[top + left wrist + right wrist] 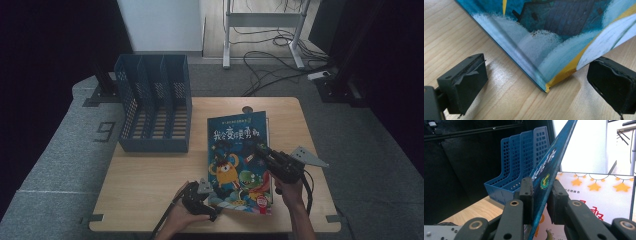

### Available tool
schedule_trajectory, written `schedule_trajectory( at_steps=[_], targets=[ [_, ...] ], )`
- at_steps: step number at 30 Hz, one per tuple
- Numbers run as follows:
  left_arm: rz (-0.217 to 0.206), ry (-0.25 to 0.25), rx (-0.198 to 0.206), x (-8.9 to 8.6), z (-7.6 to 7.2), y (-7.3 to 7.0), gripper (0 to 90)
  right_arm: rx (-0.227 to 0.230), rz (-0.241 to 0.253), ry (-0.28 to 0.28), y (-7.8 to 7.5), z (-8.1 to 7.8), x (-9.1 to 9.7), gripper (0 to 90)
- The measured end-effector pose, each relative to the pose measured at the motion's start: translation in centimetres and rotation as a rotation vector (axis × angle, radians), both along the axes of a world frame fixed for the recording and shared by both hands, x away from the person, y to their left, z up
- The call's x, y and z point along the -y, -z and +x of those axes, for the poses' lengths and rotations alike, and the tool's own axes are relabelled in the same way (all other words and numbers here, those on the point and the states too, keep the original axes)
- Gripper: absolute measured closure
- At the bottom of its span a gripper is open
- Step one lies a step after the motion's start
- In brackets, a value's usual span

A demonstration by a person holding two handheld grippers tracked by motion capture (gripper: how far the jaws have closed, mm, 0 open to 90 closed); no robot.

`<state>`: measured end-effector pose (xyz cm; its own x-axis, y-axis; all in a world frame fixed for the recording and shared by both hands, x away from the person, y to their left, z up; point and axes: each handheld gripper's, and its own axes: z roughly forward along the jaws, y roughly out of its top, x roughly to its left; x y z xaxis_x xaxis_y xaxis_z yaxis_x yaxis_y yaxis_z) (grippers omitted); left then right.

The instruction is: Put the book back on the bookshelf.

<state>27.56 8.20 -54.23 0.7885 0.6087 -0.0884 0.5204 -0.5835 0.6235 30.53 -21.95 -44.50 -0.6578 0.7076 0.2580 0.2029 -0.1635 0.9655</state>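
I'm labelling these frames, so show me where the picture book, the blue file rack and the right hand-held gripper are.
picture book [235,150], high view, on the middle of its front cover.
blue file rack [155,145], high view, on its low front wall.
right hand-held gripper [541,200], right gripper view, midway between its fingertips at the clamped cover.

Book cover [239,159]: a title in Chinese characters, "我会变得勇敢", is printed across the top.
Grey floor mat [70,150]: the digit "9" [104,132] is marked.
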Motion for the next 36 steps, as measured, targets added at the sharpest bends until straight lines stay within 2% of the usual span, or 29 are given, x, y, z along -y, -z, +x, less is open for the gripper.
schedule_trajectory(
  at_steps=[8,10,20,36],
  targets=[
    [0.002,-0.021,-0.003,0.0,0.2,0.0,2.7,0.036,-0.004,-0.012,-0.3,-0.4,-0.2,74.8],
    [0.001,-0.032,-0.002,0.0,0.2,0.0,2.7,0.044,-0.018,-0.008,-0.4,-0.4,-0.2,74.8],
    [-0.003,-0.039,-0.005,-0.1,0.5,0.0,2.7,0.046,-0.001,-0.008,-0.2,-0.3,-0.1,74.9],
    [0.045,-0.059,-0.023,0.5,1.9,-0.3,2.7,0.074,-0.003,-0.034,-0.9,-0.5,-0.2,78.2]
  ],
)
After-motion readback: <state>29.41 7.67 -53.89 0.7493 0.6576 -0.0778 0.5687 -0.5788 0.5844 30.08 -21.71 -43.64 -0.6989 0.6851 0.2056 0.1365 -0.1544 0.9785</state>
